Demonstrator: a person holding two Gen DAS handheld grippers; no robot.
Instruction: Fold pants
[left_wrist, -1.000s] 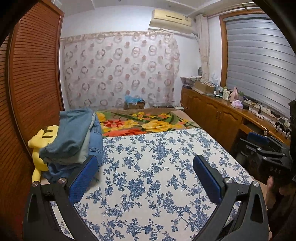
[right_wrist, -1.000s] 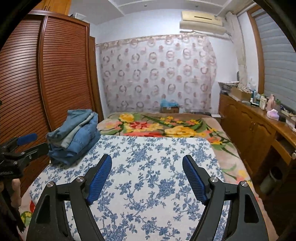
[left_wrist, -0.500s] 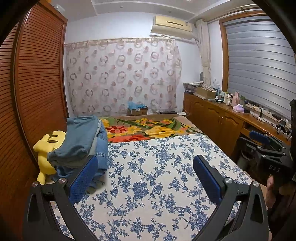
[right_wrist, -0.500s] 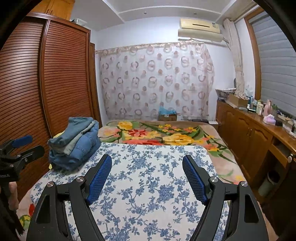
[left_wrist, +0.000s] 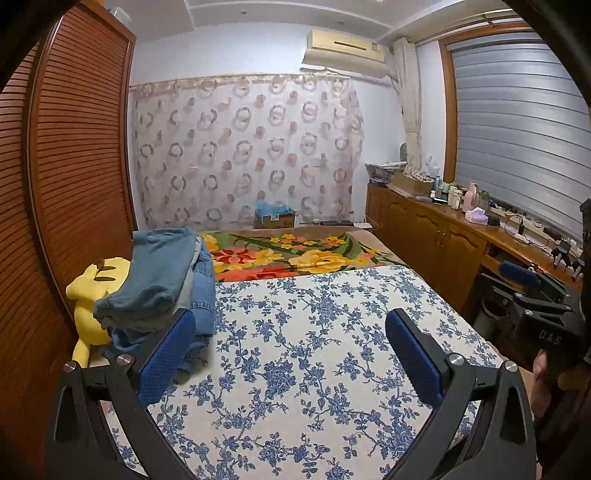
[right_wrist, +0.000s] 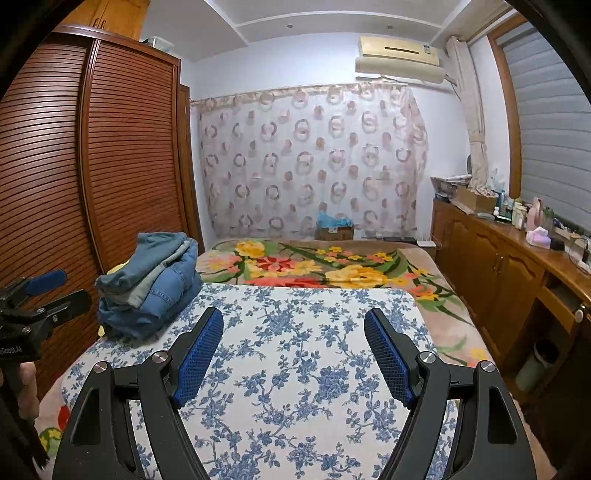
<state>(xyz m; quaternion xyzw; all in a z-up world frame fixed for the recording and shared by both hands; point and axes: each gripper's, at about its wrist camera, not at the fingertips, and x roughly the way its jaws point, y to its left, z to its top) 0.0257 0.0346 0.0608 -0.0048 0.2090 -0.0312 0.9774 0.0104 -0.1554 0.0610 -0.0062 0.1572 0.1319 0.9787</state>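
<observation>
The left gripper (left_wrist: 290, 334) and right gripper (right_wrist: 293, 325) hover with jaws spread, holding nothing. The stack of folded blue denim pants (right_wrist: 149, 286) rests on the blue-floral white bedsheet (right_wrist: 295, 332).

A heap of blue denim pants (left_wrist: 159, 291) (right_wrist: 151, 284), several pairs stacked and loosely folded, sits at the left edge of the bed (left_wrist: 314, 350), the lighter pairs on top.

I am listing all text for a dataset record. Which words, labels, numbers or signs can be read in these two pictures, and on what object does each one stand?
"DAS": on the black body of the right hand-held gripper, left wrist view; the middle letter is uncertain.
"...Robot.AI": partial, on the body of the left hand-held gripper, right wrist view.
Cardboard box label, air conditioner markings and bottles on the counter: too small to read.
</observation>
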